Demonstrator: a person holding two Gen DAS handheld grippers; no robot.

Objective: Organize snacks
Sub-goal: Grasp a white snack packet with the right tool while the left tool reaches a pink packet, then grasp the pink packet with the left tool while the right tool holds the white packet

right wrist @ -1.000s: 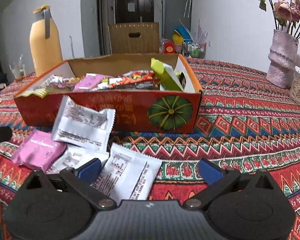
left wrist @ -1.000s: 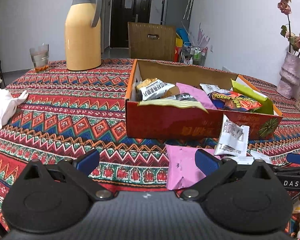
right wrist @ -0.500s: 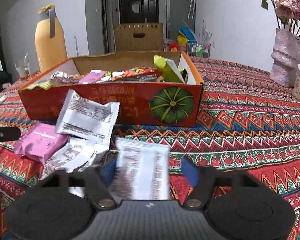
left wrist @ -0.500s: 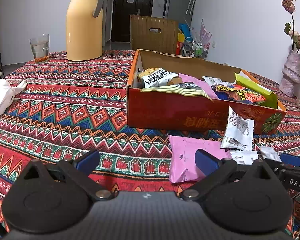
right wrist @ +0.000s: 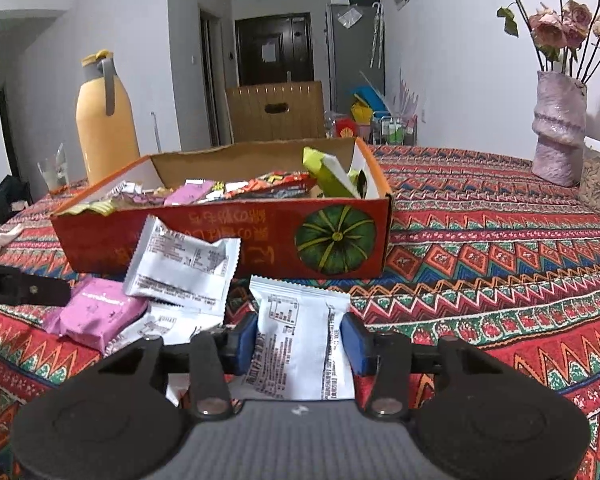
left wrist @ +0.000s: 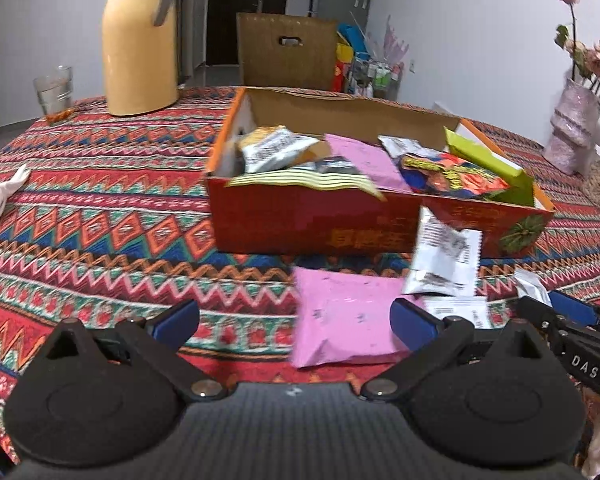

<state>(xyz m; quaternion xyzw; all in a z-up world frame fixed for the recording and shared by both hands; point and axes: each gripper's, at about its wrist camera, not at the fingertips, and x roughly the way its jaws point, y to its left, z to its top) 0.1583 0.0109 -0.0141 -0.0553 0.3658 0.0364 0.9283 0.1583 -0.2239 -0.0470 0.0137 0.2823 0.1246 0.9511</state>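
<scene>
While the left hand-held gripper [left wrist: 294, 318] gapes empty, the right hand-held gripper [right wrist: 299, 342], jaws just closing, pinches a white packet [right wrist: 298, 340]; box [right wrist: 228, 240] lies straight ahead.

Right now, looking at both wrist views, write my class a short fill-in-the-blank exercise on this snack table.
1. The right gripper is shut on a ____ packet.
2. The open left gripper has a ____ packet lying ahead of it.
3. The green picture on the red box shows a ____.

Missing words: white; pink; pumpkin
</scene>
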